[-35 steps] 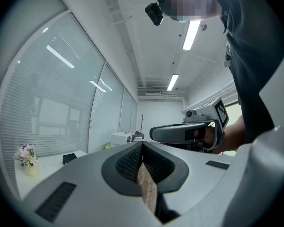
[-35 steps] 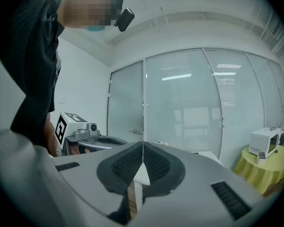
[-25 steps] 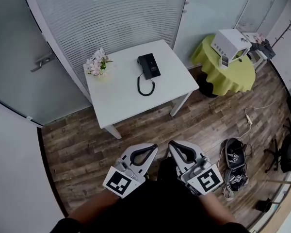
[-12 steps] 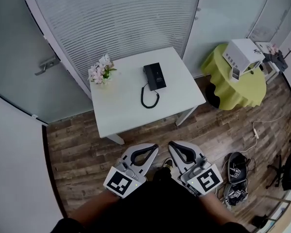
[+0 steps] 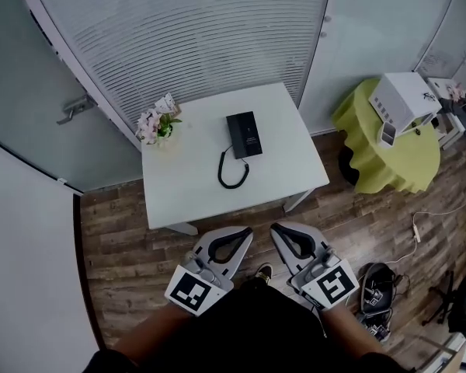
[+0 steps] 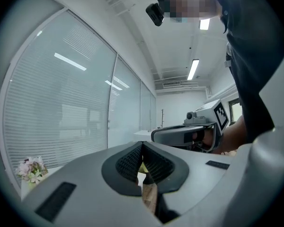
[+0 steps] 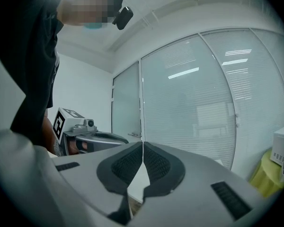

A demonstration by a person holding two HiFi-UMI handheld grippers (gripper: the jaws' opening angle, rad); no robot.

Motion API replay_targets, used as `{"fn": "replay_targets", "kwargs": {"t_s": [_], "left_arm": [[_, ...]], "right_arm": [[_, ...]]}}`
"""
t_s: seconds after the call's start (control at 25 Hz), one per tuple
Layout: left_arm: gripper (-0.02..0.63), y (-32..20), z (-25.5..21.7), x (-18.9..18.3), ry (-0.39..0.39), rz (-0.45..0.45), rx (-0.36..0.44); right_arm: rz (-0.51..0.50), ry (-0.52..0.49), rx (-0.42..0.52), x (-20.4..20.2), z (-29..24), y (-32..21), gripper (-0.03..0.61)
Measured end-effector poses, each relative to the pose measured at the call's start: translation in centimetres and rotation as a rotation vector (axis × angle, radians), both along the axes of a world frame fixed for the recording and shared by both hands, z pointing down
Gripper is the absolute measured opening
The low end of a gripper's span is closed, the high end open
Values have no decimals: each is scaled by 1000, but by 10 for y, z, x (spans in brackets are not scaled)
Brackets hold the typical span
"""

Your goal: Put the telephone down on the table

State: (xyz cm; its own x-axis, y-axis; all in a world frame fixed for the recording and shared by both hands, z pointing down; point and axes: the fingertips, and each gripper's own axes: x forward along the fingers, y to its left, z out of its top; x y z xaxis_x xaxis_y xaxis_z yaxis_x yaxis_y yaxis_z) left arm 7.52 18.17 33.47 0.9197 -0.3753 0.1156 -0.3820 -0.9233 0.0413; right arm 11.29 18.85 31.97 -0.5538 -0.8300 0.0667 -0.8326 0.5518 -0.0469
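Note:
A black telephone [image 5: 245, 134] lies on the white square table [image 5: 186, 189], its handset on the base and its coiled cord [image 5: 231, 169] trailing toward the near edge. Both grippers are held close to the person's body, well short of the table. My left gripper [image 5: 247, 231] is shut with nothing between its tips, and its tips [image 6: 142, 143] meet in the left gripper view. My right gripper [image 5: 275, 228] is shut and empty too, its tips [image 7: 143, 143] touching in the right gripper view.
A small pot of pink flowers [image 5: 154, 124] stands at the table's far left corner. A round table with a yellow-green cloth [image 5: 388, 150] carries a white appliance [image 5: 404, 103] at the right. Shoes [image 5: 377, 286] and a cable [image 5: 419, 228] lie on the wooden floor. Glass walls with blinds [image 5: 194, 45] stand behind the table.
The head view has moved closer to the table, which now sits nearer the grippers. Both grippers stay shut and keep their place by the body.

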Motion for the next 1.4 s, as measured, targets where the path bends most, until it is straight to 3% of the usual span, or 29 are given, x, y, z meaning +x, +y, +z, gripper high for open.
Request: {"fn": "replay_targets", "kwargs": {"t_s": [0.32,0.6,0.96,1.4], "left_arm": [[9,-17,6,58,-25,-53,-1],[9,-33,13,80,-33,-87,-14],[9,-73,23,88,-17,-86,-25],[9,-171,33,69,7,-85,-47]], "right_arm": [[-55,-17,-10,61,9,-22,23],[-78,-29,-9,85,15,-40,23],[-83,-13,-17,89,21,-81,23],[-87,25,-46,68,26,-178,23]]}}
